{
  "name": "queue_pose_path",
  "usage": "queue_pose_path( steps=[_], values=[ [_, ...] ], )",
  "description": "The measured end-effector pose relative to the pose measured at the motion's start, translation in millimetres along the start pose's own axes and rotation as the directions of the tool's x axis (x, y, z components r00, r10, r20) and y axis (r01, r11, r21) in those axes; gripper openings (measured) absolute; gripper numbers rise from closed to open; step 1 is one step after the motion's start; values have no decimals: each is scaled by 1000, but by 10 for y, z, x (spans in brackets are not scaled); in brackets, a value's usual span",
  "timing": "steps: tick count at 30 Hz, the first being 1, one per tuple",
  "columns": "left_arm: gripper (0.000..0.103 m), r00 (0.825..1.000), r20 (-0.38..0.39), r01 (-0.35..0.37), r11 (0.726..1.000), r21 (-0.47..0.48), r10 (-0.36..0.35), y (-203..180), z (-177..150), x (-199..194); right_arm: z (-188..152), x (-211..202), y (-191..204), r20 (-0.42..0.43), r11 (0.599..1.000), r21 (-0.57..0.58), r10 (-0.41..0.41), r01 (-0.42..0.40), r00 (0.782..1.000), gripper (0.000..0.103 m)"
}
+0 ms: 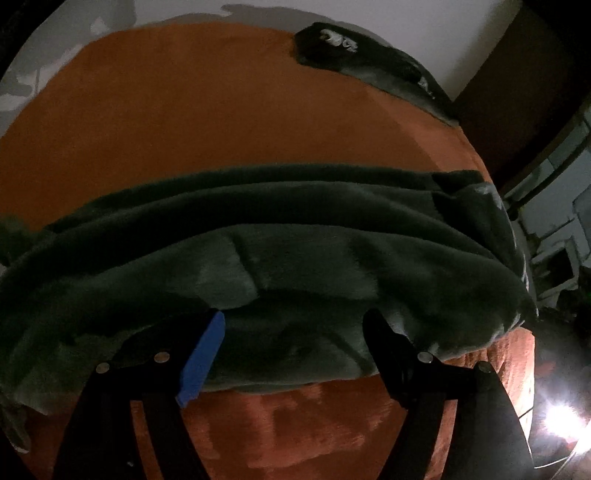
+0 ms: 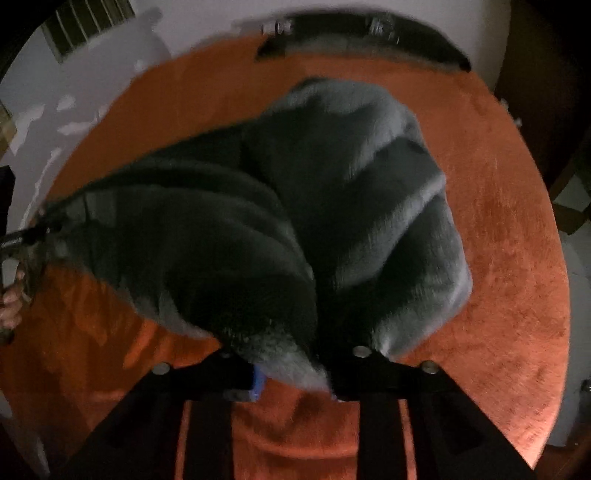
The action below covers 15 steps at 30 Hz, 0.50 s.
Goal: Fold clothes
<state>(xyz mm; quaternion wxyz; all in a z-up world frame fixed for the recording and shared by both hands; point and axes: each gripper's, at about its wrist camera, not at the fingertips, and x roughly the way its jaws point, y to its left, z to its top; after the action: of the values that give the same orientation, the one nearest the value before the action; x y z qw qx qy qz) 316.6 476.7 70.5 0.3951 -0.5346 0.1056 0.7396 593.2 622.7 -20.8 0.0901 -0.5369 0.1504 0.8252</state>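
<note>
A dark grey-green fleecy garment (image 1: 280, 236) lies in long horizontal folds across a rust-orange plush bed cover (image 1: 207, 110), stretching almost from one side of the left wrist view to the other. The left gripper (image 1: 295, 325) hovers over its near edge with the jaws spread wide: the finger faced with a blue pad (image 1: 202, 360) and the bare black finger stand well apart, with loose fleece and a strip of orange cover between them, gripping nothing.

In the right wrist view, which is blurred, the same garment (image 2: 332, 192) rises in a bunched mound in front of the camera, and its lower edge is drawn into the right gripper (image 2: 295, 380). The jaws there are pressed in on a pinch of fleece; a sliver of blue pad shows beside the trapped cloth. The mound blocks most of the cover behind it.

At the far edge of the bed lies a second dark folded cloth with white markings (image 1: 373, 59), well apart from the garment being handled; it shows again as a dark strip (image 2: 365, 40) in the right view. Behind it is a pale wall (image 1: 424, 26). A person's bare hand (image 2: 11, 299) on a dark handle appears at the left edge of the right view. A bright glare of light (image 1: 561, 417) flares at the lower right of the left view, beside pale furniture too dim to identify.
</note>
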Motion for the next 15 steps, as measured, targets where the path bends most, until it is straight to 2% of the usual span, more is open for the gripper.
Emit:
queue_pose_path(
  steps=[2,4,7,11,14,15],
  values=[
    [78,1000,-3,12,1000,-10,-12,71,19,-25,22,-98,-38,-47,1000,-4,-23,23,999,45],
    [78,1000,-5,24,1000,-20,-24,143,38,-50,20,-215,-82,-80,999,-8,-53,53,995,54],
    [78,1000,-10,-24,999,-29,23,302,23,-114,-10,-379,-191,-108,998,27,-49,52,993,55],
    [78,996,-17,-90,995,-40,89,518,1,-202,72,-582,-479,-98,990,138,18,-4,995,55],
    [78,990,-23,-139,989,-49,138,679,-15,-267,284,-578,-719,-96,987,162,39,-23,995,58],
    [78,991,-23,-133,990,-47,132,673,-15,-267,360,-556,-791,-99,986,166,43,-26,994,58]
  ],
)
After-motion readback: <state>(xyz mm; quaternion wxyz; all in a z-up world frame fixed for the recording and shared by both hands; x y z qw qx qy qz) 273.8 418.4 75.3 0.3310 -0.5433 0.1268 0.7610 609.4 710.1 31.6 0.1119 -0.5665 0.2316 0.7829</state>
